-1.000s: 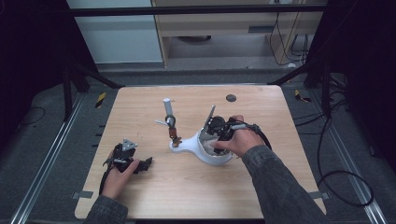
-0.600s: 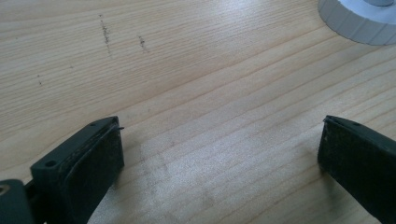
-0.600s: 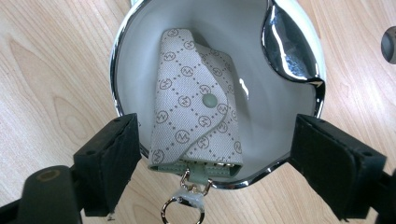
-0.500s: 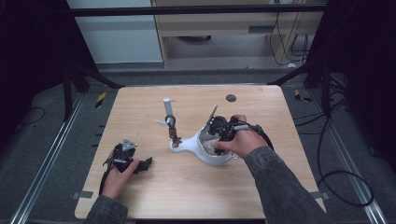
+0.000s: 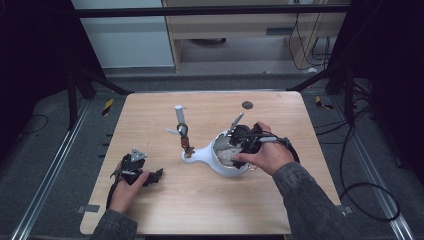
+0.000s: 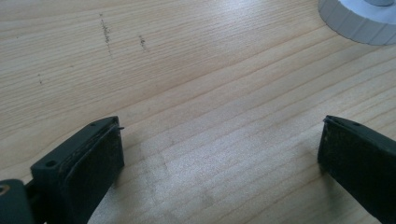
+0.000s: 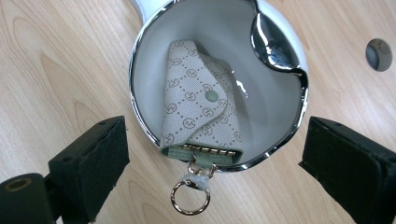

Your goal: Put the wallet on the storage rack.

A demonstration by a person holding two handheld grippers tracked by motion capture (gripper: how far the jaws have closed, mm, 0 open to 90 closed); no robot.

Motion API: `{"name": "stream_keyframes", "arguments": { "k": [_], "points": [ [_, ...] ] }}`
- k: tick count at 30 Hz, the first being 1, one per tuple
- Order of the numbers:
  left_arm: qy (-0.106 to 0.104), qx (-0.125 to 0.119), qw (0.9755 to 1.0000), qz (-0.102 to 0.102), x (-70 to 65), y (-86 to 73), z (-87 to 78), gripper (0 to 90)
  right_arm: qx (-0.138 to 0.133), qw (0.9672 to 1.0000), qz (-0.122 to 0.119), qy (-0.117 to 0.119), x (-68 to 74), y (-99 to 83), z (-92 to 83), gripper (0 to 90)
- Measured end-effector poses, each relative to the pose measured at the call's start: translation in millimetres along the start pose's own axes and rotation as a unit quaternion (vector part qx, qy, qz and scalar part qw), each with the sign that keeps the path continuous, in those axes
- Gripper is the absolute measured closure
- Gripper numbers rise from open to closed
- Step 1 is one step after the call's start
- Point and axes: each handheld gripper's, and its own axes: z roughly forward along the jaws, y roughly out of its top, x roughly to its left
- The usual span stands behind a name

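Between the wide-parted jaws of the right gripper point(image 7: 212, 168) nothing was held: the pouch point(image 7: 198, 109) lay just beyond them, inside the white bowl point(image 7: 144, 60), its clasp end propped on the near rim and its ring point(image 7: 189, 198) hung outside over the table point(image 7: 56, 60). Compared with the frames of the preceding second, little was found to have shifted; the right gripper point(image 5: 245, 142) was kept over the bowl point(image 5: 220, 152), so the pouch was judged to be already placed and released, with only a withdrawal left to be made. A tip back over the rim could be risked if the ring were caught on the way out.

The left gripper point(image 6: 219, 154) was held low over bare wood with its jaws well apart and empty, and a ribbed white base point(image 6: 359, 21) was seen ahead of it. Farther out from the left gripper point(image 5: 137, 170), beside the bowl's handle, a small stand point(image 5: 182, 132) was seen upright, and beyond the right gripper a dark disc point(image 5: 247, 105) lay near the far edge.
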Motion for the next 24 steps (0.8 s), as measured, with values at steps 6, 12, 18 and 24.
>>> {"name": "stream_keyframes", "arguments": {
  "k": [6, 12, 18, 24],
  "points": [
    [-0.001, 0.001, 1.0, 0.001, 0.1, 0.1, 0.0, 0.0, -0.018, 0.9997, 0.014, -0.009, -2.9, -9.5, -4.1, 6.5],
    [-0.001, 0.001, 1.0, 0.001, 0.1, 0.1, 0.0, 0.0, -0.046, 0.9983, 0.032, -0.015, -5.7, -19.2, -8.1, 5.9],
    [-0.001, 0.002, 1.0, 0.002, -0.2, 0.0, -0.3, 0.0, -0.062, 0.9963, 0.049, -0.034, -10.7, -26.6, -13.3, 5.6],
    [-0.001, 0.003, 1.0, 0.002, -0.5, -0.2, -0.5, 0.0, -0.08, 0.9942, 0.06, -0.04, -14.8, -33.0, -21.9, 5.5]
  ]
}}
